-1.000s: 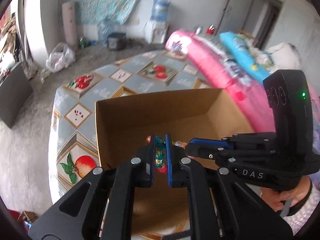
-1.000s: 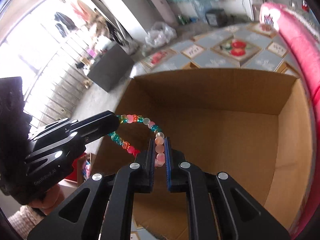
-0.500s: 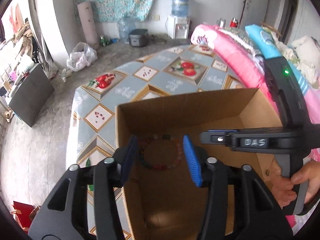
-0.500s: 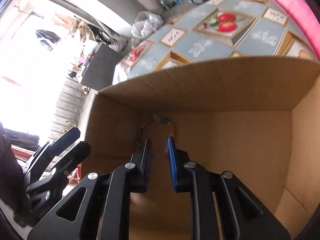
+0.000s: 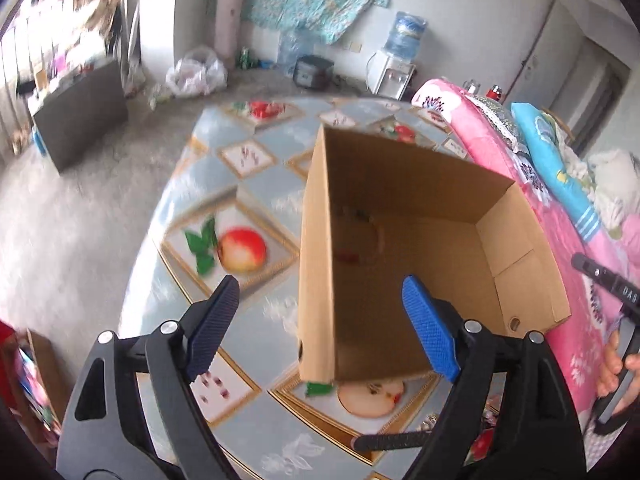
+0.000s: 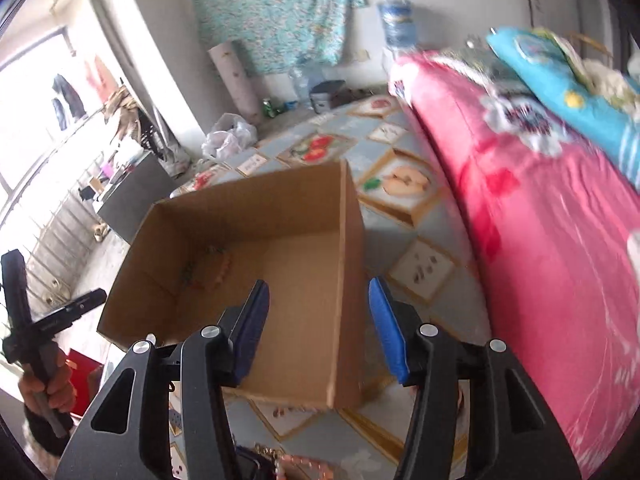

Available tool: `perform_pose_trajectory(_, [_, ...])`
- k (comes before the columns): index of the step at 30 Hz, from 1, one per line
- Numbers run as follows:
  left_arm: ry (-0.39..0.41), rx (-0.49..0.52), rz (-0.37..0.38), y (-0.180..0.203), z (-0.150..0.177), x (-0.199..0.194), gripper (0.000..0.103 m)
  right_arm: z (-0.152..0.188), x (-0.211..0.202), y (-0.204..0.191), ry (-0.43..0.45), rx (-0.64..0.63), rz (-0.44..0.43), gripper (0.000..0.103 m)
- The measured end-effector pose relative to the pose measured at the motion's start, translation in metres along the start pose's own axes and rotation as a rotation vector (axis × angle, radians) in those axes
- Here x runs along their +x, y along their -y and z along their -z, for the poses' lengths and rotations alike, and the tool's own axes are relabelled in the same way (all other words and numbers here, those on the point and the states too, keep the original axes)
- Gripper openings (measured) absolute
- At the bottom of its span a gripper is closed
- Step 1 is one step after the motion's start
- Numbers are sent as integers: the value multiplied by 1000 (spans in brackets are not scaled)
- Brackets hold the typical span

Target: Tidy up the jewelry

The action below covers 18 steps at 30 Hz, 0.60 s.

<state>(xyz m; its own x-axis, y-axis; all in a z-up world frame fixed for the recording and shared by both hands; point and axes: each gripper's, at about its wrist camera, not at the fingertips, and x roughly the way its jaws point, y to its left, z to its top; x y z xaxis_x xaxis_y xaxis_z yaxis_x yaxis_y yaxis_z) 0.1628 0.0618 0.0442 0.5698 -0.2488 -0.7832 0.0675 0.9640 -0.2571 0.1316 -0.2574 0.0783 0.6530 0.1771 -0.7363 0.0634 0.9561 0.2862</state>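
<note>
1. Left gripper (image 5: 320, 322) is opening wide, with nothing between its blue pads; it hangs over the near wall of the cardboard box (image 5: 316, 264).
2. Right gripper (image 6: 318, 322) is also opening, less wide and empty, above the box's right wall.
3. The bead bracelet (image 6: 208, 266) lies on the box floor, near the far left corner.
4. The letters "DAS" (image 5: 629, 295) are readable on the right gripper's body.
5. The box stands on a table (image 5: 224, 184) with fruit pictures.
</note>
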Motion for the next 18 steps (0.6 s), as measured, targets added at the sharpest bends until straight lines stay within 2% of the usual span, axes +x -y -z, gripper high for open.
perform_pose_trajectory(3, [-65, -65, 54, -5, 13, 19, 80, 14, 10, 11, -49, 42, -20, 51])
perform_pose_trajectory(6, [-137, -143, 155, -10, 21, 35, 80, 23, 27, 14, -96, 68, -50, 51])
perform_pose_trajectory(8, [-164, -163, 190, -8, 26, 43, 80, 28, 32, 13, -121, 74, -52, 51])
perform_pose_trajectory(12, [-167, -131, 160, 3, 31, 47, 81, 34, 48, 8, -173, 78, -82, 53])
perform_pose_trajectory(18, [-164, -93, 113, 9, 34, 42, 81, 37, 46, -4, -170, 49, -47, 56])
